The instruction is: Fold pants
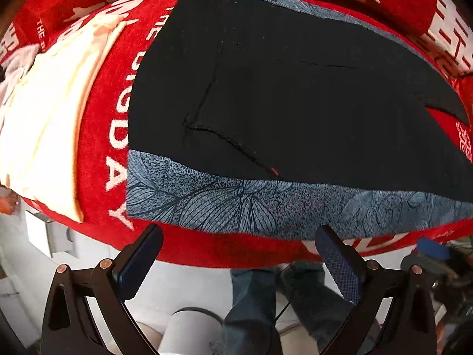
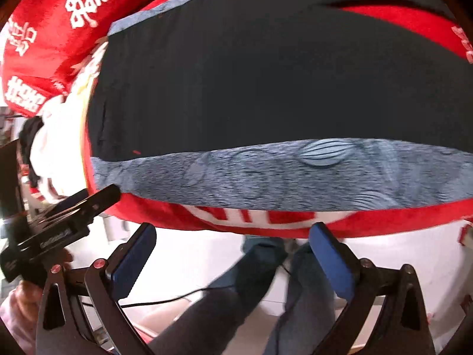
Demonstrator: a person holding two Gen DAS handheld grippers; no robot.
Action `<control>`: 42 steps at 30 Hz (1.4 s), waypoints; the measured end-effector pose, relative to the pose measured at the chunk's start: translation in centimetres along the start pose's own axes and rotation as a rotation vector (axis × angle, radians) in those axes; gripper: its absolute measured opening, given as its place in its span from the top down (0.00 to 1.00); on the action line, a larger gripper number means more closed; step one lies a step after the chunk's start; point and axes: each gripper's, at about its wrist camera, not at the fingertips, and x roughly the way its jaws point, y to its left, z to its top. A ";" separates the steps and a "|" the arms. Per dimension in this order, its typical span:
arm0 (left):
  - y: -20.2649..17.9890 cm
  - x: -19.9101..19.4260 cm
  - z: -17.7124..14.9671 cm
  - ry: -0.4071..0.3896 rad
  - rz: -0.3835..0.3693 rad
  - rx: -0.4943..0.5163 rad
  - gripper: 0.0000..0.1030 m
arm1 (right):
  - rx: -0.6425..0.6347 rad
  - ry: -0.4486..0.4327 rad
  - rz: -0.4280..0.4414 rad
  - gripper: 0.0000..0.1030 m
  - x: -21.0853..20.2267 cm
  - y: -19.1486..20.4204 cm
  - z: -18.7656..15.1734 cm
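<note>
Spread jaws nearest; pants (image 1: 295, 94) legs cut off rightward.

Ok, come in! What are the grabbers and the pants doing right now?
Left gripper open, empty. Right gripper open, empty. Black pants flat on the red blanket, untouched. Cream cloth beside them, not blocking.

The black pants (image 1: 295, 88) run off the right edge; motion blur smears the white cloth (image 2: 62, 148), perhaps another garment.
</note>
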 end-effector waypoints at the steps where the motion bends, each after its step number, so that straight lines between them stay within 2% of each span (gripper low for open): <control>1: 0.1 0.1 0.0 -0.009 -0.009 -0.003 0.00 | 0.004 0.002 0.045 0.00 0.6 0.0 0.0; 3: 0.5 0.2 0.0 -0.025 -0.032 -0.005 0.00 | 0.023 0.009 0.117 0.00 1.6 -0.2 0.0; 7: 2.5 0.4 -0.3 -0.049 -0.156 -0.057 0.00 | 0.114 0.008 0.296 0.00 3.7 -1.3 0.1; 10: 4.3 1.1 -0.4 -0.057 -0.245 -0.103 0.00 | 0.158 0.003 0.366 0.00 5.4 -2.0 0.1; 15: 5.3 1.7 -1.1 -0.062 -0.290 -0.079 0.00 | 0.199 -0.014 0.490 0.03 7.1 -1.6 0.7; 16: 5.4 1.8 -1.3 -0.056 -0.306 -0.076 0.00 | 0.224 -0.014 0.513 0.08 7.5 -1.5 0.9; 17: 5.0 1.8 -1.6 -0.050 -0.318 -0.077 0.00 | 0.247 -0.010 0.523 0.18 7.8 -1.6 1.0; 18: 5.1 1.9 -1.7 -0.040 -0.336 -0.080 0.00 | 0.277 -0.003 0.537 0.57 8.4 -1.9 1.2; 19: 5.0 2.0 -1.9 -0.032 -0.351 -0.082 0.00 | 0.313 0.017 0.543 0.93 9.0 -2.0 1.4; 21: 4.5 2.2 -2.0 -0.025 -0.373 -0.085 0.00 | 0.344 0.021 0.595 0.93 9.1 -2.0 1.9; 23: 4.1 2.3 -1.6 -0.025 -0.410 -0.110 0.00 | 0.321 -0.015 0.634 0.93 7.7 -1.8 2.3; 26: 4.0 2.4 -0.5 -0.039 -0.499 -0.191 0.00 | 0.264 -0.033 0.681 0.93 5.3 -0.7 2.6; 29: 3.9 2.6 0.6 -0.060 -0.540 -0.264 0.00 | 0.223 -0.028 0.685 0.93 4.1 0.1 3.0; 30: 4.0 2.7 1.0 -0.072 -0.526 -0.282 0.08 | 0.212 -0.025 0.684 0.93 3.8 0.2 3.2; 31: 4.0 2.8 1.3 -0.079 -0.504 -0.293 0.28 | 0.202 -0.023 0.678 0.92 3.8 0.2 3.1; 32: 4.0 3.2 1.7 -0.070 -0.482 -0.295 0.42 | 0.190 -0.018 0.667 0.90 3.9 0.2 3.2; 33: 4.1 3.6 1.9 -0.055 -0.479 -0.291 0.54 | 0.187 -0.010 0.653 0.89 4.1 0.1 3.2; 34: 4.2 3.9 2.1 -0.046 -0.485 -0.288 0.59 | 0.193 -0.002 0.639 0.86 4.3 0.1 3.3; 35: 4.3 3.8 2.1 -0.046 -0.484 -0.279 0.62 | 0.205 0.006 0.624 0.85 4.7 -0.3 3.2; 36: 4.2 3.7 2.2 -0.045 -0.483 -0.261 0.67 | 0.217 0.008 0.604 0.79 4.8 -1.1 3.0; 40: 3.5 2.3 2.7 -0.052 -0.490 -0.192 0.67 | 0.300 -0.051 0.578 0.56 4.3 -5.7 1.2; 42: 3.1 2.1 3.2 -0.044 -0.490 -0.163 0.67 | 0.354 -0.077 0.580 0.56 4.2 -7.5 0.4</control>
